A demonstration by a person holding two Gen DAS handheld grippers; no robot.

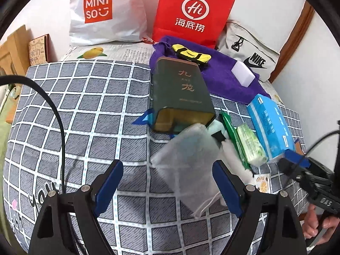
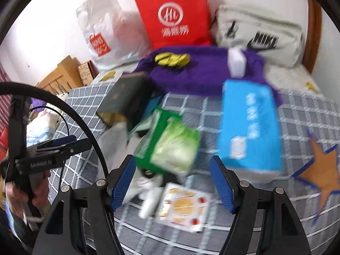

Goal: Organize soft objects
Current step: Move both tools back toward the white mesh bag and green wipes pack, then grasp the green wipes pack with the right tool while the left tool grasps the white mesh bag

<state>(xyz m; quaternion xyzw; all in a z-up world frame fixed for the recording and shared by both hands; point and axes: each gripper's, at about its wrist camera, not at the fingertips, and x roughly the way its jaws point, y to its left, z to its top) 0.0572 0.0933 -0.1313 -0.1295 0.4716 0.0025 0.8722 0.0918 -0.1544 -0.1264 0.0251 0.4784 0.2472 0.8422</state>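
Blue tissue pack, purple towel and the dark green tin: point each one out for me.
blue tissue pack [image 1: 269, 125]: left wrist view, middle of its top face.
purple towel [image 1: 221, 78]: left wrist view, bare patch right of the tin.
dark green tin [image 1: 182, 89]: left wrist view, lettered top face.

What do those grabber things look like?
Each grabber, left and right, has a black frame with silver bolts and two flat blue jaws. A black cable loops off the left one. From the side, its black body carries small white lettering, too blurred to read.
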